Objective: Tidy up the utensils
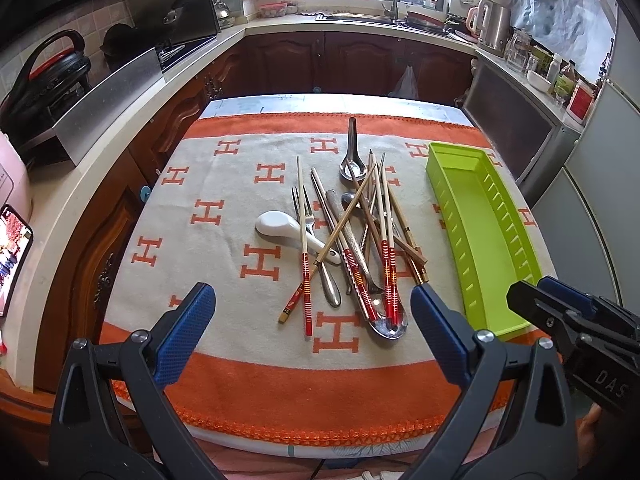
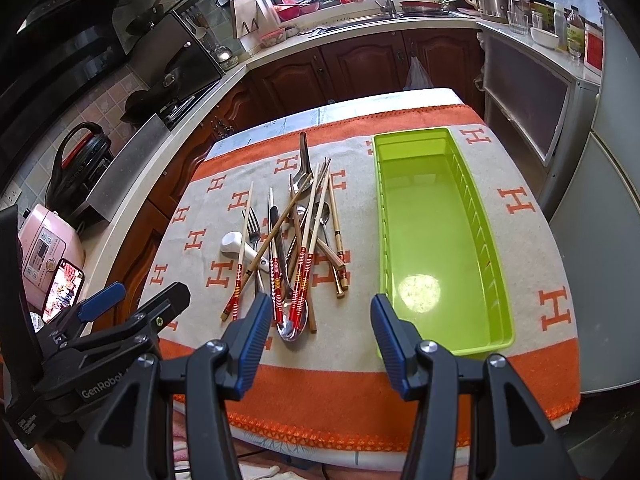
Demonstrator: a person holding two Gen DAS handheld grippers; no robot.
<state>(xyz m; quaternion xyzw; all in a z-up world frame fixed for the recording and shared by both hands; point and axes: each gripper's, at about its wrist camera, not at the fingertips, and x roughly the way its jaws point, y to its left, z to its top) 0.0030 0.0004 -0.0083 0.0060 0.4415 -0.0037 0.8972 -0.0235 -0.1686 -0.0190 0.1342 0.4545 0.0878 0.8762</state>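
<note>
An orange-and-grey towel point(image 2: 520, 240) printed with H letters covers the table, and on its right side lies a long lime-green tray point(image 2: 486, 248), empty, with a tangled heap of utensils point(image 2: 292, 248) just to its left. In that heap red-banded chopsticks point(image 1: 306, 280) and plain wooden ones cross over metal spoons point(image 1: 386, 326), a fork point(image 1: 304, 208) and a white ceramic spoon point(image 1: 280, 226) at the heap's left edge. Both the left gripper point(image 1: 312, 308) and the right gripper point(image 2: 318, 316) hang above the towel's near edge with jaws spread wide and nothing between the blue pads point(image 2: 256, 332).
</note>
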